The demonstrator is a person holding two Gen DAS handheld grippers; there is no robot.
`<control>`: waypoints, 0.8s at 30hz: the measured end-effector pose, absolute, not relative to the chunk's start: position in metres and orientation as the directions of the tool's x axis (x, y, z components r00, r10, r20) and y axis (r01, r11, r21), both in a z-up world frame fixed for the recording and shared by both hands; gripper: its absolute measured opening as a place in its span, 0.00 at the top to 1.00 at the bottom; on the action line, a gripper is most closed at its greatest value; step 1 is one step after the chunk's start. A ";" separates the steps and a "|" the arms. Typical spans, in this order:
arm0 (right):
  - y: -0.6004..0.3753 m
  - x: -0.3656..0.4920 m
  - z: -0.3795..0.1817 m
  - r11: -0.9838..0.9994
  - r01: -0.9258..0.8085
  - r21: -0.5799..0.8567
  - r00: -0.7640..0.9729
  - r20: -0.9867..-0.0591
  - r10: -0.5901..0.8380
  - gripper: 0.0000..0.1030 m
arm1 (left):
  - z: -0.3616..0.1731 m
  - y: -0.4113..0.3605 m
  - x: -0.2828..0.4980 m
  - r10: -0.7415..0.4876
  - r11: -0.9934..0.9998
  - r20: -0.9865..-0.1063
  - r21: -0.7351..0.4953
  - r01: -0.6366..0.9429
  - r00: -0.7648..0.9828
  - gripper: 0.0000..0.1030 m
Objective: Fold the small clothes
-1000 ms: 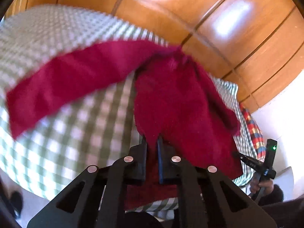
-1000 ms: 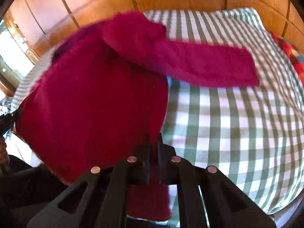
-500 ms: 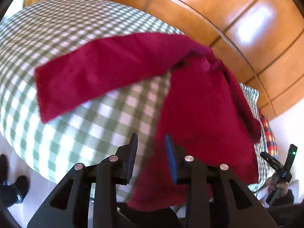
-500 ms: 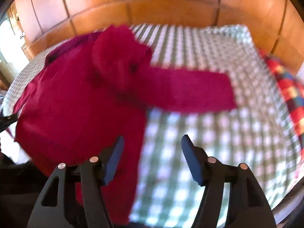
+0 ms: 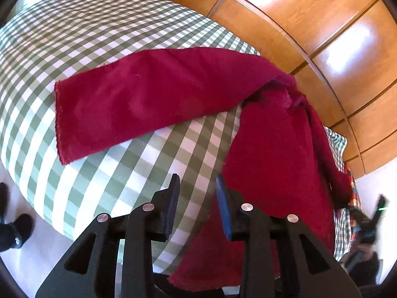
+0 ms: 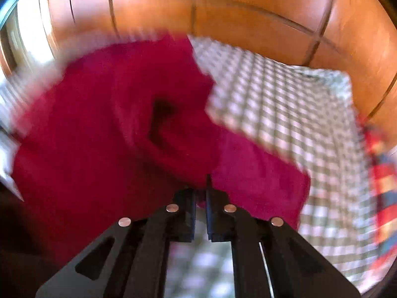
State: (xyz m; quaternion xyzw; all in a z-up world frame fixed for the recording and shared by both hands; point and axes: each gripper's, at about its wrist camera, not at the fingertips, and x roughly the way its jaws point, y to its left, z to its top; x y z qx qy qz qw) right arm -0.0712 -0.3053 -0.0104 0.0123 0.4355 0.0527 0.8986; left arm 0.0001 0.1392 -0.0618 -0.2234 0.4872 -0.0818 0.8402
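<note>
On the bed with the green and white checked cover [image 5: 104, 57] lies a dark red garment [image 5: 153, 99], and it is not folded flat. One long sleeve of it stretches across the cover toward the left side of the left wrist view, with its cuff end lying flat on the checks. The body of the garment hangs down over the near edge of the bed on the right side of that view. The left gripper [image 5: 197, 201] stands partly open, with a clear gap between its two blue pads, and only the checked cover shows in this gap; the red cloth passes just beside its right finger, but I cannot tell if it touches. The right gripper [image 6: 201, 198] is closed tight, and its tips are against a fold of the red garment [image 6: 104, 134]; the cloth seems pinched there, although this view is much blurred. Behind the bed there is a wall of shiny wooden panels [image 5: 310, 24]. A piece of cloth with red, yellow and blue checks [image 6: 383, 173] lies at the far right of the bed.
</note>
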 end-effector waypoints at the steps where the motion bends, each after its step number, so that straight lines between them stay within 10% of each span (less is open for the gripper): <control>1: -0.324 -0.078 0.017 0.963 -0.086 0.255 0.667 -0.704 0.245 0.95 | -0.061 0.139 0.004 -0.357 0.885 -0.781 -0.459 -0.083 0.513 0.72; 5: -0.408 -0.078 0.050 0.747 0.020 0.665 0.816 -0.443 0.372 0.95 | -0.057 0.135 0.014 -0.365 0.879 -0.772 -0.471 -0.082 0.520 0.72; 9: -0.507 -0.049 0.027 0.541 0.290 0.790 0.874 -0.449 0.187 0.90 | -0.057 0.129 0.019 -0.373 0.876 -0.768 -0.476 -0.075 0.521 0.72; 11: -0.542 -0.030 0.007 0.526 0.396 0.753 0.841 -0.527 0.121 0.59 | -0.058 0.125 0.019 -0.377 0.876 -0.768 -0.477 -0.068 0.518 0.72; 12: -0.555 -0.027 -0.004 0.491 0.418 0.764 0.837 -0.534 0.118 0.21 | -0.058 0.122 0.019 -0.379 0.877 -0.769 -0.475 -0.064 0.516 0.72; 14: -0.575 -0.031 -0.022 0.415 0.453 0.789 0.838 -0.536 0.104 0.19 | -0.059 0.118 0.018 -0.378 0.881 -0.772 -0.470 -0.058 0.511 0.72; 19: -0.565 -0.065 -0.028 0.549 0.508 0.663 0.788 -0.616 0.016 0.19 | -0.065 0.114 0.021 -0.380 0.884 -0.788 -0.463 -0.061 0.484 0.72; 24: -0.510 -0.078 -0.034 0.801 0.573 0.172 0.641 -0.703 -0.308 0.25 | -0.067 0.106 0.027 -0.370 0.893 -0.806 -0.446 -0.064 0.461 0.72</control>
